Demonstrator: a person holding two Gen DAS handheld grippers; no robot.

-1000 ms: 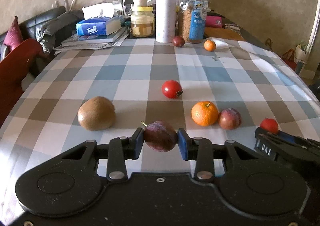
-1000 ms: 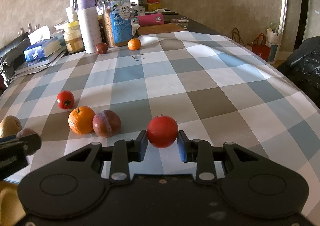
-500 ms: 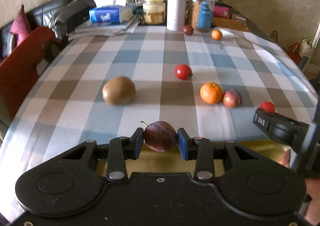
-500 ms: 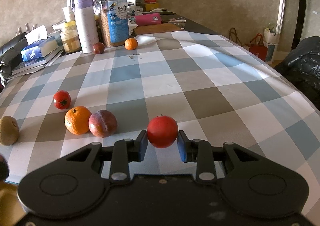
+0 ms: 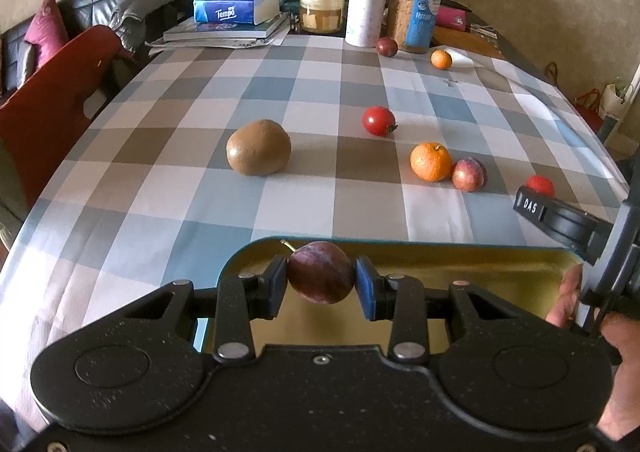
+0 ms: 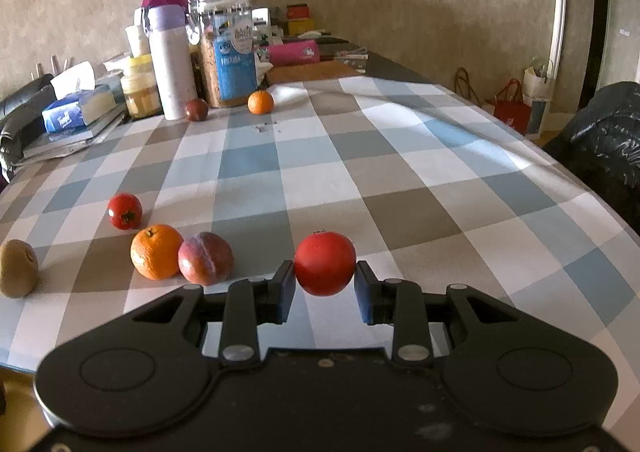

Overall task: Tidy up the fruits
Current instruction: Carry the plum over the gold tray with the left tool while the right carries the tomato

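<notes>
Left gripper (image 5: 321,284) clamped on a dark plum (image 5: 321,273), over the gold tray (image 5: 460,264) at the surface's near edge. Right gripper (image 6: 325,286) pinches a red tomato (image 6: 325,263) above the checked cloth. Risk: plum dropped near the rim could roll out; hard squeeze bruises the tomato.

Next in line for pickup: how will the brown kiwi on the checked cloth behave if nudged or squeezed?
The kiwi is egg-shaped and lies on its side, so a nudge would probably make it wobble or roll crookedly rather than run straight. Its matte, dull skin suggests decent grip for the pads. It looks bulkier than the plum in the left tongs, so it likely needs a wider opening.
</notes>
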